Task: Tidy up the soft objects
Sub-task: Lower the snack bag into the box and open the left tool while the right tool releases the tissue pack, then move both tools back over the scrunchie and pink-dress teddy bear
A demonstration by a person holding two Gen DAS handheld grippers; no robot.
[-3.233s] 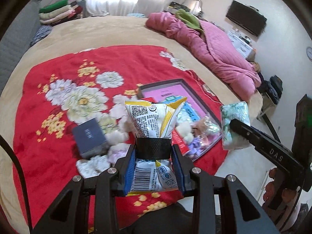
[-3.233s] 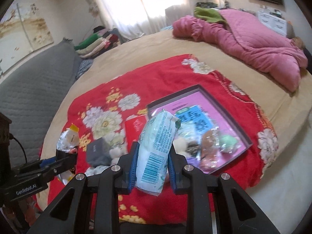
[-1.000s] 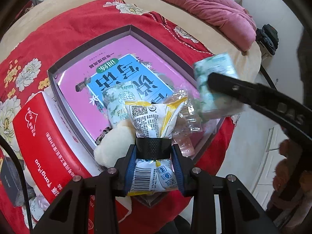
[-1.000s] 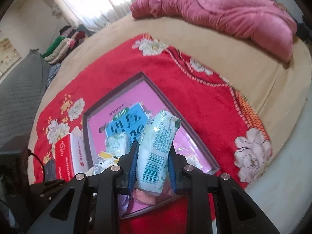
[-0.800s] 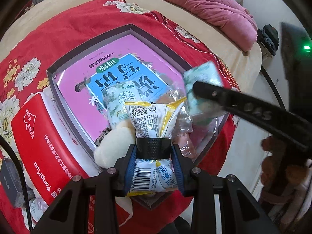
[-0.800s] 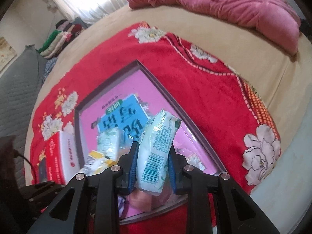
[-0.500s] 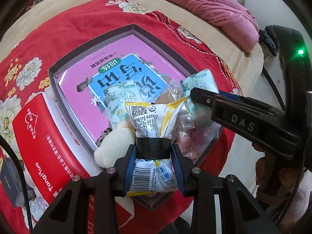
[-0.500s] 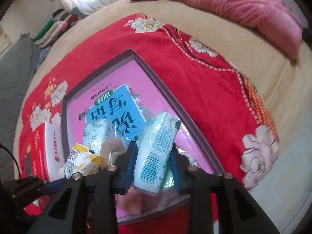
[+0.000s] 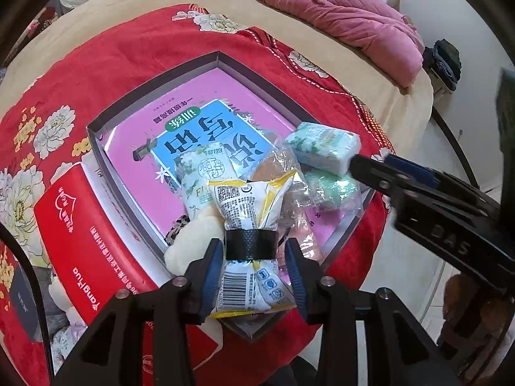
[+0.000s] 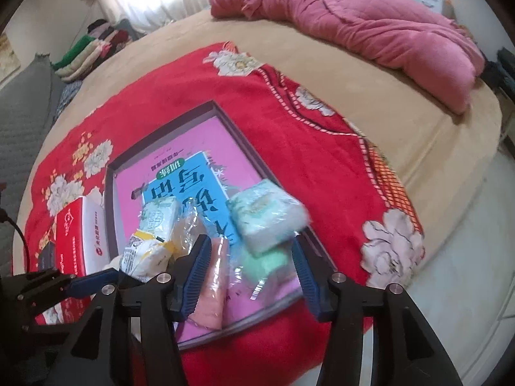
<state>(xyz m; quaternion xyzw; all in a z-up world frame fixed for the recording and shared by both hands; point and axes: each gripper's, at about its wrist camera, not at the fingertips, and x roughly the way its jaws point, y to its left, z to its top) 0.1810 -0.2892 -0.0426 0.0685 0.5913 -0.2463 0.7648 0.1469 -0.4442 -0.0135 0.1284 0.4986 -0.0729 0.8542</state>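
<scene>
crinkly plastic everywhere: our right gripper (image 10: 248,267) hangs with jaws wide apart, the pale green tissue pack (image 10: 268,222) lying loose near the tray's (image 9: 154,91) right corner. our left gripper (image 9: 254,257) pinches the yellow-white snack bag (image 9: 249,206) over the tray's near corner. we judge the next move is lowering and letting it go among the soft packs.

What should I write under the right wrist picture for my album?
Open right gripper above a pale green tissue pack lying in the grey box on the red flowered blanket.
</scene>
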